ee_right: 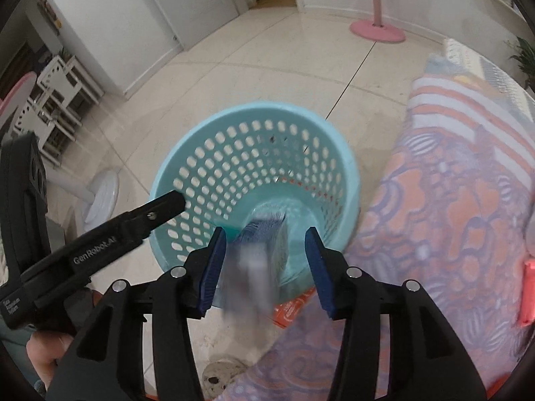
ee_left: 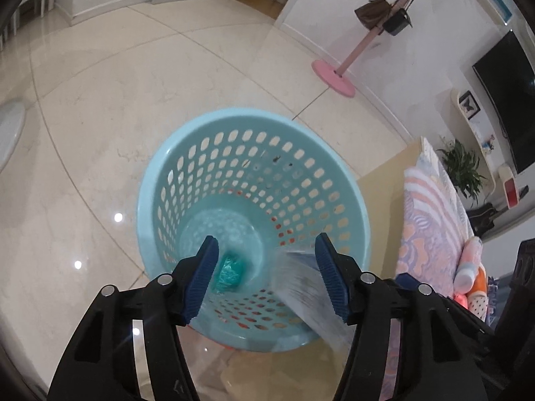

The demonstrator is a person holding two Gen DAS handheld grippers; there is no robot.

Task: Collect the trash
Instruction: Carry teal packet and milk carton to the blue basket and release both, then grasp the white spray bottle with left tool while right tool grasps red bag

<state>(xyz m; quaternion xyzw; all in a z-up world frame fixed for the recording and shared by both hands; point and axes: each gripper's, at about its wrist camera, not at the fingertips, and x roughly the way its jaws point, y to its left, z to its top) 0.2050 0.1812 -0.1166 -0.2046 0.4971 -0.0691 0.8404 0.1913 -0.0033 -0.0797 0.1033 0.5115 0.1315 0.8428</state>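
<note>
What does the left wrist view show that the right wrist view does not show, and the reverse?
Only the left wrist view shows the crumpled green piece at the basket's bottom, the bags hanging on the pink stand, the dark screen and the shelf plant.

Only the right wrist view shows the left gripper from outside, the white furniture and an orange wrapper on the floor.

Both show the blue basket, a blurred item at its mouth, and the patterned blanket.

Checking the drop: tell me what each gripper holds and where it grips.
Nothing. Left gripper is open over the blue basket; right gripper is open too, with a blurred packet falling free between its fingers.
</note>
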